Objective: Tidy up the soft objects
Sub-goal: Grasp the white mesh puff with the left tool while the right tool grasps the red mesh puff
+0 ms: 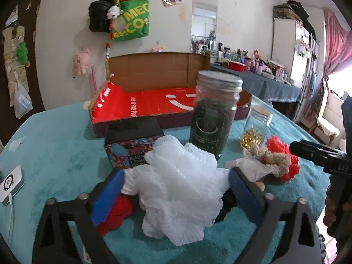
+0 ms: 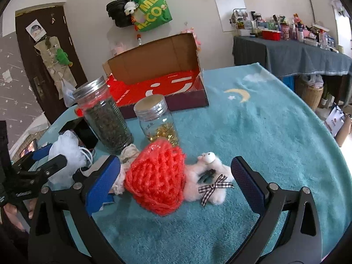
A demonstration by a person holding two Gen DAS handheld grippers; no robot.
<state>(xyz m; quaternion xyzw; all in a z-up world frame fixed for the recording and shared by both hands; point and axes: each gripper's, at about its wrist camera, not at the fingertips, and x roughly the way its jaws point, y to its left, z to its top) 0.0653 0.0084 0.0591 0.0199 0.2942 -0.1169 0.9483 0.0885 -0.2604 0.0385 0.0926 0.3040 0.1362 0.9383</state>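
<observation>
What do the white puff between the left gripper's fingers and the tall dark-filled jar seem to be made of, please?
The white puff looks like gathered plastic mesh netting, matte and springy: fine holes and ruffled edges show. The tall jar looks like clear glossy glass, its contents visible through it, with a dull silver screw lid, probably metal.

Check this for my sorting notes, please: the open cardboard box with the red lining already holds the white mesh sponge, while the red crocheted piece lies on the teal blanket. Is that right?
Not quite. The open cardboard box with the red lining holds nothing that shows; the white mesh sponge sits on the teal blanket between the left gripper's jaws, as the left wrist view shows. The red crocheted piece does lie on the blanket.
</observation>
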